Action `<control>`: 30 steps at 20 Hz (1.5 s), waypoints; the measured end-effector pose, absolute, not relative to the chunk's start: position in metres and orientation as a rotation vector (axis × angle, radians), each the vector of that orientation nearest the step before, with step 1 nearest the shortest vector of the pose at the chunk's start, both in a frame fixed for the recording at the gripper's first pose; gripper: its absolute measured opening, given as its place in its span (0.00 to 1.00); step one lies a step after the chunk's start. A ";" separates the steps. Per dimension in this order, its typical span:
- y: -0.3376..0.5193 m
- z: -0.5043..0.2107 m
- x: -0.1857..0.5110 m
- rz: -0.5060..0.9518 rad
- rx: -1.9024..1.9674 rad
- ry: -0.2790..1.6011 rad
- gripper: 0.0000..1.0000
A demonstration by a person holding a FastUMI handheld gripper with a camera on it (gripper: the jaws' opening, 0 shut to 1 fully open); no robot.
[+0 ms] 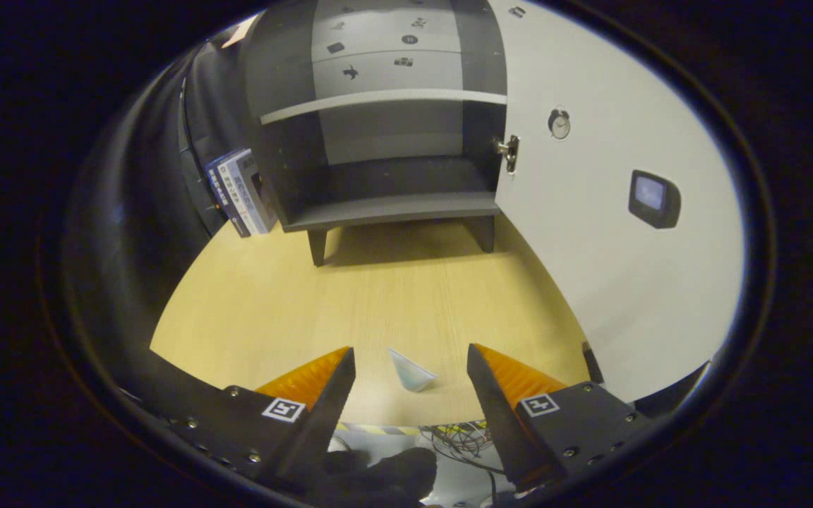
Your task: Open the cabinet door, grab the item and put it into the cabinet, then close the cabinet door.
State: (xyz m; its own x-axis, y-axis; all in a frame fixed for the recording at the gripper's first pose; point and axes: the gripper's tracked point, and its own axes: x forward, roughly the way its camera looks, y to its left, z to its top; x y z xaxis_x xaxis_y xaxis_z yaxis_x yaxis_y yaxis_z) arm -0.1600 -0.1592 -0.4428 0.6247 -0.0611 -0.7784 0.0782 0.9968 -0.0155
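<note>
A small dark grey cabinet (378, 162) stands on short legs at the far side of the wooden table (293, 296). Its white door (590, 233) is swung wide open to the right, showing a bare lower compartment under a shelf. A small pale blue and white item (410, 372) lies on the table near its front edge, between my two fingers. My gripper (410, 356) is open, its fingers standing wide to either side of the item without touching it.
A few books (241, 190) lean upright against the cabinet's left side. The open door carries a hinge (509, 152) and small stickers. Cables (459, 437) lie below the table's front edge, and a dark gloved hand (378, 476) shows under the fingers.
</note>
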 end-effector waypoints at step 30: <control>-0.164 -0.410 -0.067 -0.058 0.099 0.973 0.15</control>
State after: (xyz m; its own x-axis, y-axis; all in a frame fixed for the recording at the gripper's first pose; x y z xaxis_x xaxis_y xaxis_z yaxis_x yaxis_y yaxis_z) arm -0.0666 -0.1642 -0.4096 0.5616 -0.0053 -0.8274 0.0937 0.9940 0.0573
